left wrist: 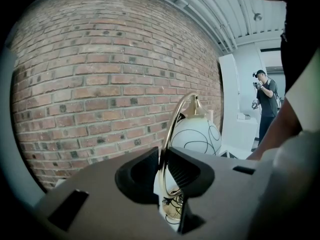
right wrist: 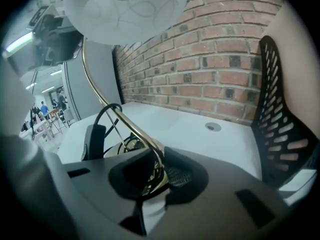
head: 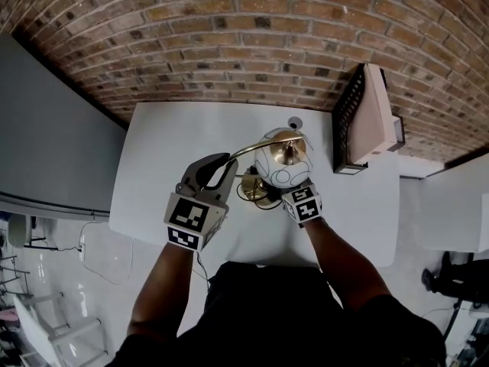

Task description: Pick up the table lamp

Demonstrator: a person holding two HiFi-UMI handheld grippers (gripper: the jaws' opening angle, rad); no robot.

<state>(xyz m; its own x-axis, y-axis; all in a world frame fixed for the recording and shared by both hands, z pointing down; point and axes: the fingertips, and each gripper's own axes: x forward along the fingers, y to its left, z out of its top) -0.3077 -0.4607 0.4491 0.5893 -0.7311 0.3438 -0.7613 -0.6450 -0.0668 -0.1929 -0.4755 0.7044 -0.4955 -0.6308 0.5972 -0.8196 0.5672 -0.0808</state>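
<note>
Table lamp [head: 281, 165], 2-point grip.
Left gripper [left wrist: 162, 164] pinches the brass stem [left wrist: 172, 124] high, right gripper [right wrist: 159, 168] low (by the base [head: 256, 193]); lift both evenly.

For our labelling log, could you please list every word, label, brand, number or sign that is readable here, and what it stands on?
None can be read.
The square markers on the left tool and right tool are black-and-white patterns, not letters.
The white globe of the table lamp bears only black swirls.
</note>
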